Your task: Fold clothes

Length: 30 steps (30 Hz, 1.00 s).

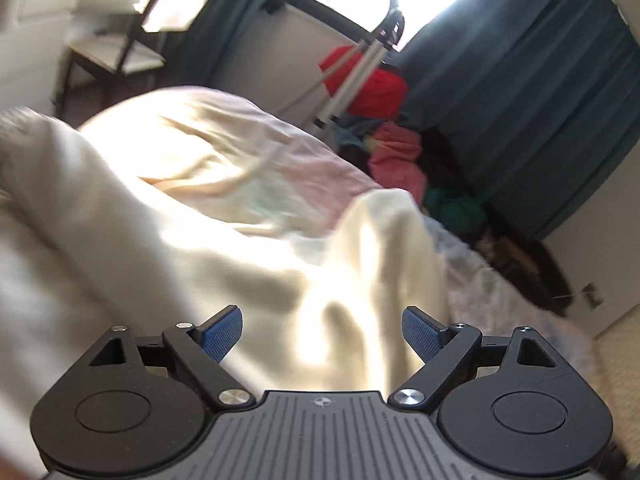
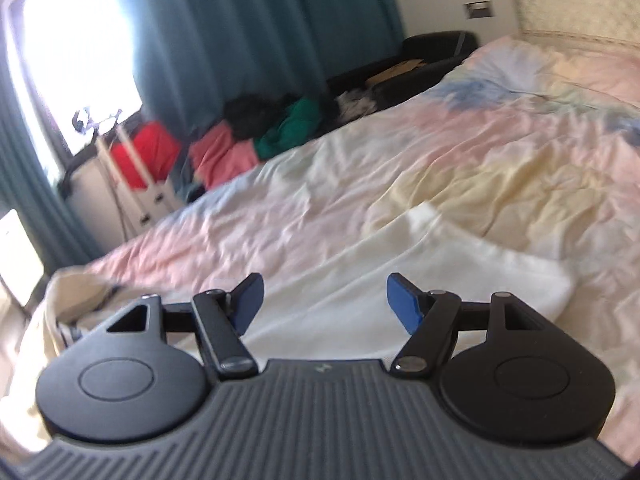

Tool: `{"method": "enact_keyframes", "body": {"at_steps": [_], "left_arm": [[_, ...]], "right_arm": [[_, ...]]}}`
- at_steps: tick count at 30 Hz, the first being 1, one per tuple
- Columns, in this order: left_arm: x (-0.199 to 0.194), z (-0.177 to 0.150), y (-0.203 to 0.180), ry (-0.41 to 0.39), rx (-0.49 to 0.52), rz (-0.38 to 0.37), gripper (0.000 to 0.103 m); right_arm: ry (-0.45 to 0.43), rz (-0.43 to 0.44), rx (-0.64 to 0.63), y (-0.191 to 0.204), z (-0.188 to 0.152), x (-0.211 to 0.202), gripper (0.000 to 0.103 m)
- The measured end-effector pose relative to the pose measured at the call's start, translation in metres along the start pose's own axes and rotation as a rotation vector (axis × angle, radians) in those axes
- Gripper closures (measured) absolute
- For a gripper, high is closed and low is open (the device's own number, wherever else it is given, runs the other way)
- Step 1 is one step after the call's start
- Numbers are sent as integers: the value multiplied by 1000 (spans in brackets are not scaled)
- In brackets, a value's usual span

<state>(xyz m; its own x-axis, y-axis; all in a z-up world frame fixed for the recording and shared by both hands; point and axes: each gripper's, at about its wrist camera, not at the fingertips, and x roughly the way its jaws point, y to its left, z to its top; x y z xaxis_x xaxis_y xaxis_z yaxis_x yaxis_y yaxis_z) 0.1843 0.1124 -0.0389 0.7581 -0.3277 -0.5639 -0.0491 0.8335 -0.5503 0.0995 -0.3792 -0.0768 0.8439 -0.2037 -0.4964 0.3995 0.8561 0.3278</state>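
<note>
Your left gripper [image 1: 322, 334] hangs spread wide, nothing between its blue pads, and your right gripper [image 2: 323, 304] is just as wide and empty. Under both, the pastel bed [image 2: 500, 128]; the cream garment [image 2: 400, 272] lies rumpled along its near edge.

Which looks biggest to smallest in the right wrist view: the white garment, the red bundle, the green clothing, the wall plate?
1. White garment, though it lies nearest the camera, which inflates it.
2. Red bundle and green clothing: too alike to rank.
3. Wall plate, smallest, also farthest.
</note>
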Motion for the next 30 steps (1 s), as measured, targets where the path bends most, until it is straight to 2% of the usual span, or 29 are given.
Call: {"method": "enact_keyframes", "body": {"at_steps": [3, 6, 8, 9, 10, 11, 12, 13, 15, 17, 19, 22, 24, 26, 27, 30], "left_arm": [[64, 8, -16, 21, -55, 9, 14], [116, 21, -21, 36, -153, 16, 15], [140, 33, -35, 49, -109, 27, 18], [152, 39, -43, 56, -79, 34, 26], [163, 45, -51, 63, -49, 41, 48], [175, 51, -63, 79, 42, 80, 60], [186, 57, -76, 98, 157, 130, 80], [197, 63, -90, 117, 273, 181, 87], [216, 81, -114, 124, 440, 268, 92], [232, 100, -138, 114, 577, 337, 94], [246, 118, -168, 57, 728, 388, 94], [278, 121, -211, -58, 1033, 498, 94], [301, 116, -228, -89, 1155, 541, 92], [319, 110, -235, -70, 1152, 557, 87], [323, 106, -237, -63, 1125, 540, 81], [318, 95, -232, -91, 1025, 465, 50]], "right_arm": [[12, 1, -30, 11, -3, 14, 32], [46, 18, 3, 12, -7, 29, 32], [83, 32, 39, 10, -9, 36, 32], [88, 33, 53, 9, -10, 40, 32], [92, 34, 67, 8, -11, 45, 32], [97, 34, 81, 7, -12, 49, 32], [101, 35, 95, 6, -12, 53, 32], [106, 35, 109, 4, -13, 58, 32], [115, 36, 137, 2, -14, 66, 32], [124, 37, 165, 0, -16, 75, 32], [142, 27, 172, -1, -18, 88, 32], [156, 39, 165, 0, -21, 102, 32], [156, 37, 141, 3, -24, 109, 32], [149, 30, 110, 7, -27, 114, 32], [148, 26, 92, 9, -29, 116, 32], [154, 32, 71, 13, -34, 122, 32]]}}
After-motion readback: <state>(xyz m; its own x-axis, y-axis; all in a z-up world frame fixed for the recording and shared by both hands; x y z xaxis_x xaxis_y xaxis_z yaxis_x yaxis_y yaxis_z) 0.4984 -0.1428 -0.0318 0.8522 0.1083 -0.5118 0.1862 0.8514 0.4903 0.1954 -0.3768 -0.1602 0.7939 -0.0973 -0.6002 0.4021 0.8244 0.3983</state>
